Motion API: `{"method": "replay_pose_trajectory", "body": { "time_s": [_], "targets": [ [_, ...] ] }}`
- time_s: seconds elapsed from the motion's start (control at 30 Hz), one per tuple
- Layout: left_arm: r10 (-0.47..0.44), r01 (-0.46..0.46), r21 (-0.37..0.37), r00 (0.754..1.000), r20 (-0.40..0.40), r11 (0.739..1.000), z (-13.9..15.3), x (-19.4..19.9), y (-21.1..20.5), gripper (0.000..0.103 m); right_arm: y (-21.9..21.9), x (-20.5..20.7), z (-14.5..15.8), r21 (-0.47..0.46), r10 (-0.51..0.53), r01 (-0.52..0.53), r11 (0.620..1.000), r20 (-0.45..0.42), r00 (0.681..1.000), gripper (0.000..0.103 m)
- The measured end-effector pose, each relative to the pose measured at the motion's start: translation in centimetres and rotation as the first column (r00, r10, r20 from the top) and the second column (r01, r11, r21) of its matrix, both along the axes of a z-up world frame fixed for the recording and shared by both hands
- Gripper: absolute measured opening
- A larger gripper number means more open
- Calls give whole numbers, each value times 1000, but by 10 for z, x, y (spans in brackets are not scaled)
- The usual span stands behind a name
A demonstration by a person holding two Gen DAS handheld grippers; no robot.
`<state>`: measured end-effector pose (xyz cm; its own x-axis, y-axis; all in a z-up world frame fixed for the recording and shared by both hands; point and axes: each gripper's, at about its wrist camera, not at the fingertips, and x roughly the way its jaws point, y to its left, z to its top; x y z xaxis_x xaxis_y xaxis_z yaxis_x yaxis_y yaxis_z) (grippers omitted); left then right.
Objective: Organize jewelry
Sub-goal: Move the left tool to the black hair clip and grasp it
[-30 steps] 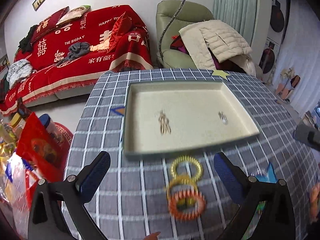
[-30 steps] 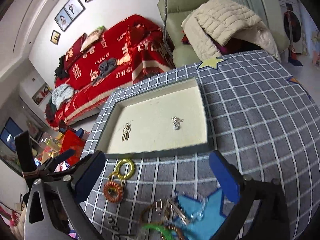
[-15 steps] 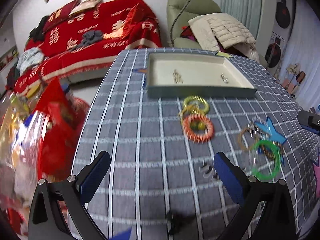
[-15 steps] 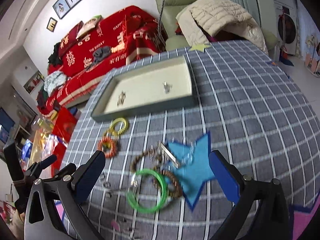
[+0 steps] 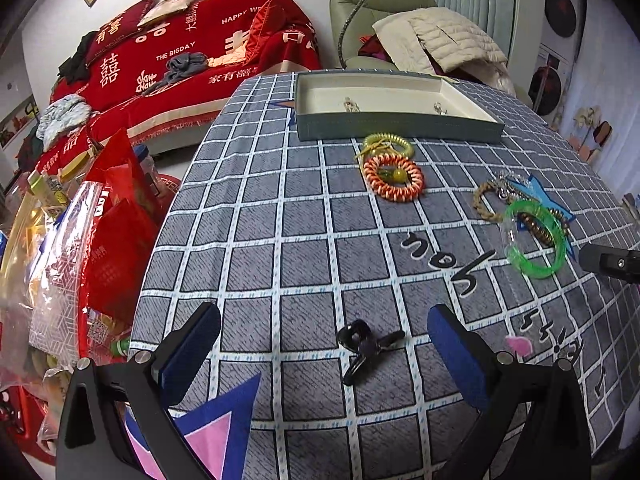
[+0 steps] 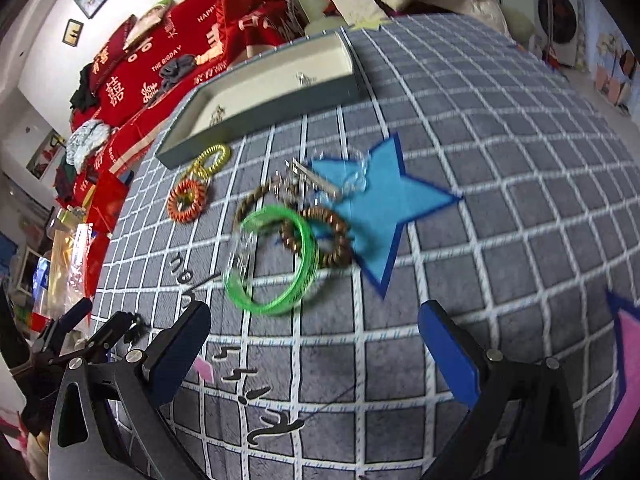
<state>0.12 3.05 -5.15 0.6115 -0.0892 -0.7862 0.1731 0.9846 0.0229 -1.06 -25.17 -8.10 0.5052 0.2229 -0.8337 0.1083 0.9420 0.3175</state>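
A grey tray [image 5: 400, 128] [image 6: 256, 114] with a cream lining holds two small metal pieces at the table's far side. In front of it lie a yellow coil ring [image 5: 387, 143] and an orange coil ring [image 5: 393, 177] [image 6: 187, 201]. A green bangle [image 5: 536, 240] [image 6: 272, 260], a brown bead bracelet [image 6: 320, 236] and a rope bracelet with silver bits lie by a blue star. A black hair claw [image 5: 366, 348] rests between the fingertips of my open left gripper [image 5: 324, 344]. My right gripper [image 6: 316, 342] is open just short of the green bangle.
A grey checked cloth [image 5: 280, 240] covers the table. Red and clear bags [image 5: 88, 240] crowd the floor off the left edge. A red sofa [image 5: 192, 56] and a green armchair [image 5: 376, 4] with a beige jacket stand behind the table. The right gripper's tip [image 5: 608, 262] pokes in at the right.
Both grippers have pulled back from the tray toward the near edge. The black hair claw has come between the left fingers, and the green bangle now lies close in front of the right.
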Motion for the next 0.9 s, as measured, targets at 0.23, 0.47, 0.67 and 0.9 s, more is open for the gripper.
{"method": "replay_pose_trajectory", "body": {
  "time_s": [0.23,0.47,0.67,0.9],
  "targets": [
    [-17,17,16,1000,-7,1000,-6,-6,-1,103,7,4,-6,19,-12,12,1000,-18,1000,97],
    [-32,33,20,999,-18,999,-10,-7,-5,103,8,15,-7,21,-43,44,999,-30,999,76],
    [-40,41,29,998,-41,999,-16,-6,-8,103,19,22,-8,-32,-15,14,999,-32,999,58],
    [-53,54,24,997,-58,998,-20,-7,-12,91,35,27,-9,-144,29,-33,989,-28,999,41]
  ]
}}
